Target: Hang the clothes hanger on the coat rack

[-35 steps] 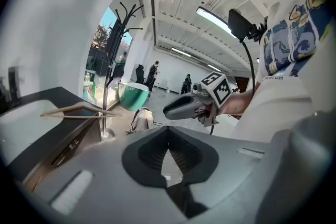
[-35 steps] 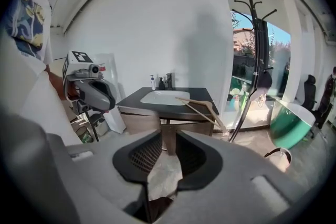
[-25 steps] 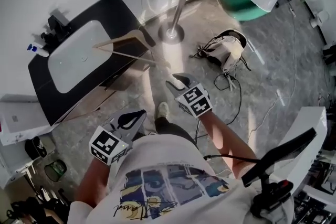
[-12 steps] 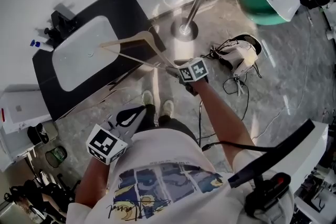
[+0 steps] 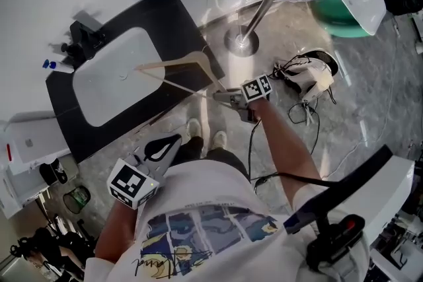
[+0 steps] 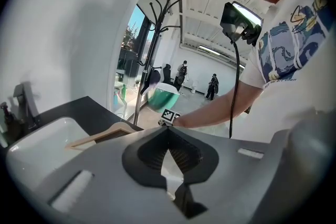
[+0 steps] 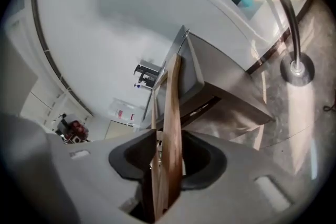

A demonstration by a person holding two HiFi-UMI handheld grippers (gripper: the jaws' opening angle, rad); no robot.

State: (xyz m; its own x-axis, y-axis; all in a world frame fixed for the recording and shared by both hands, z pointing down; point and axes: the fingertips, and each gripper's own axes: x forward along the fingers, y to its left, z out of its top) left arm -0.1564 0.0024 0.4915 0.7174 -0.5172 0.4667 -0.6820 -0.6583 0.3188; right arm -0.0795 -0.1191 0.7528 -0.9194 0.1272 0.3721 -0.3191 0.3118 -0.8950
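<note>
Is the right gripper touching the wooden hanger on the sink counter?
Touching. The right gripper view shows the wooden hanger standing between the jaws of the right gripper, which have just been closing; they press the wood on both sides, no gap.

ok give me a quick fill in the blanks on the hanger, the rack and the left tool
1. The wooden hanger lies over the black ____ that holds the white sink.
2. The coat rack stands on the grey ____.
3. The left tool has ____ between its jaws.

Missing words: counter; floor; nothing
</note>
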